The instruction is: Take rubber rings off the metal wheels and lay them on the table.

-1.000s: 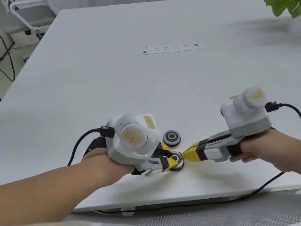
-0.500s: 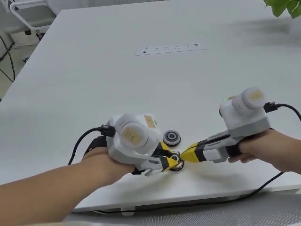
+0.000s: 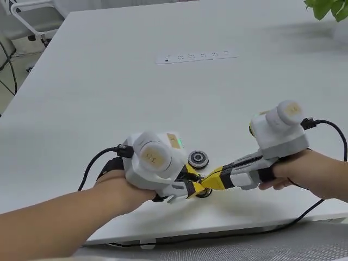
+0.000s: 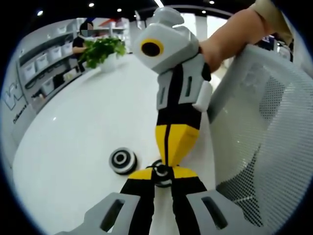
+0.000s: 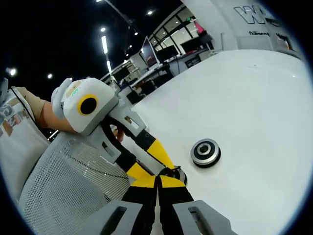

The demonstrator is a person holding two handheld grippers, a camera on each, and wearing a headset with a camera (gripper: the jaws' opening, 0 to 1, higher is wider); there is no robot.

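This looks like an open-plan office or lab. A large white worktop (image 3: pixel 109 81) carries a flush socket strip (image 3: pixel 197 55). Around it are a mesh office chair (image 4: pixel 264 112), a potted plant (image 4: pixel 100 49), shelves of storage bins (image 4: pixel 44 66), desks with monitors (image 5: pixel 148 49) and ceiling spotlights (image 5: pixel 104 44).

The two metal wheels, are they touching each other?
Apart. The left gripper view shows bare table between the loose wheel and the held wheel in the left gripper.
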